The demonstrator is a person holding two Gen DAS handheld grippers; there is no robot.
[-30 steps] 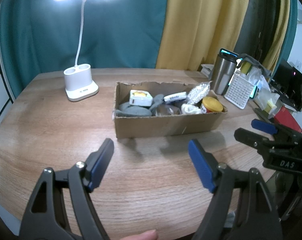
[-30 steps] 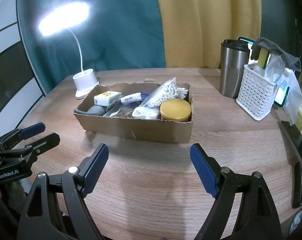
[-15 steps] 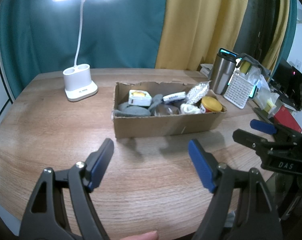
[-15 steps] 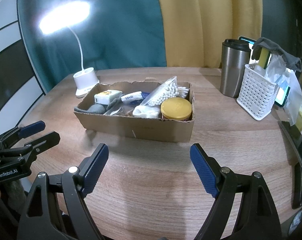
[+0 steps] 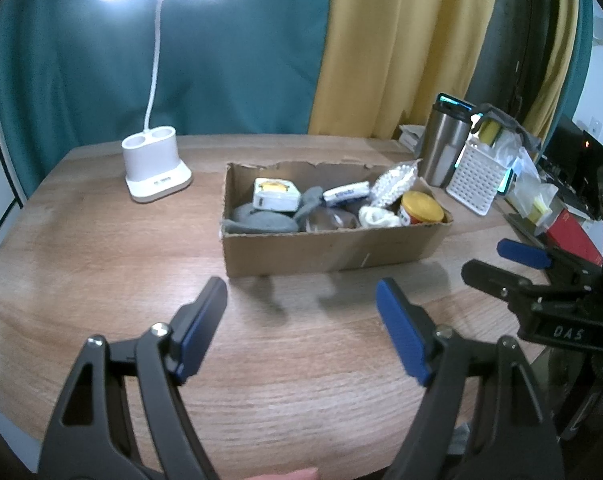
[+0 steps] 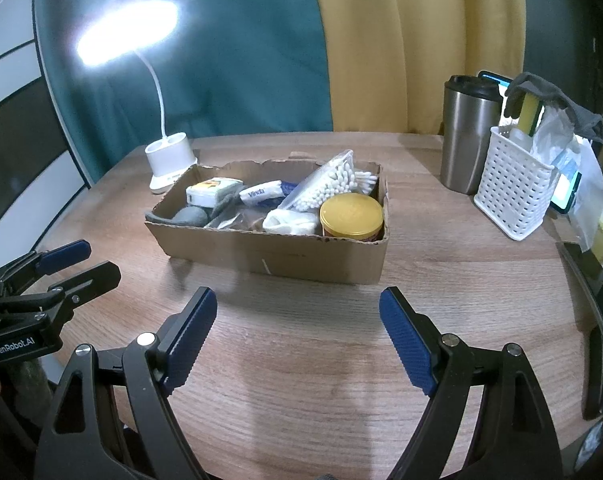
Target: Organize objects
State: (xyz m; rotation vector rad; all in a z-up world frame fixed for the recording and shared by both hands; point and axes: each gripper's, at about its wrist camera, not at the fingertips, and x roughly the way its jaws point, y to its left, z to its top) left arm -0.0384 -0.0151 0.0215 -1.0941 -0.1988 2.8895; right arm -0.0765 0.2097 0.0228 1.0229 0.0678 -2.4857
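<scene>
Both grippers held wide open, empty, short of a filled box

The box (image 6: 277, 254) sits mid-table (image 6: 341, 360), its long axis running left to right across both views, holding a jar (image 6: 351, 214), swabs (image 6: 329, 186) and small items. The left gripper (image 5: 301, 324) and right gripper (image 6: 297, 332) are held over bare wood. Sorting finished or items yet to be lifted out: either fits.

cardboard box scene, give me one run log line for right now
left gripper: open, empty | right gripper: open, empty | cardboard box: on table, full, untouched | yellow-lid jar: in box
</scene>
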